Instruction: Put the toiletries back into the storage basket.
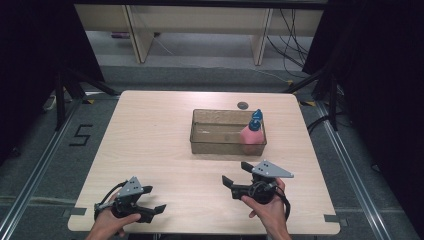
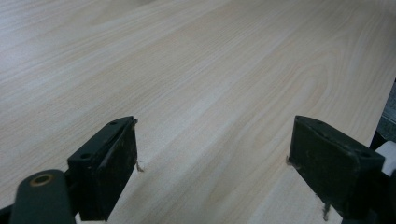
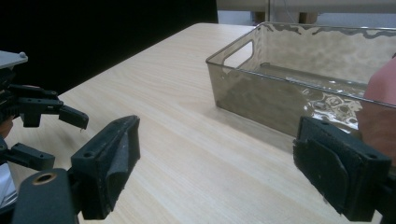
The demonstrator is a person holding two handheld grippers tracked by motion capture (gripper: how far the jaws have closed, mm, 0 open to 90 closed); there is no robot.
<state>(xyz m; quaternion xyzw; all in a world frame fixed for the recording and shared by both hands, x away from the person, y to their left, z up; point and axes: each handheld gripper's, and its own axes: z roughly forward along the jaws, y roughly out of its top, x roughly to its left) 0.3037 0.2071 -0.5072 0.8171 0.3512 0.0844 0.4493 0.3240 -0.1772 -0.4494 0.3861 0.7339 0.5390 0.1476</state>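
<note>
R hand-held gripper [image 1: 236, 175] open nr bin [image 1: 200, 131] w/ pink bottle [image 1: 252, 134] inside.

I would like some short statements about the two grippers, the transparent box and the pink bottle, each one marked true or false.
1. The pink bottle stands inside the transparent box. True.
2. The right gripper is shut on the bottle. False: its jaws are open and hold nothing; it is on the near side of the box, apart from it.
3. The left gripper is open over the bare table. True.
4. The bottle has a red cap. False: the cap is blue.
5. The bottle is at the left end of the box. False: in the high view it is at the right end.
</note>
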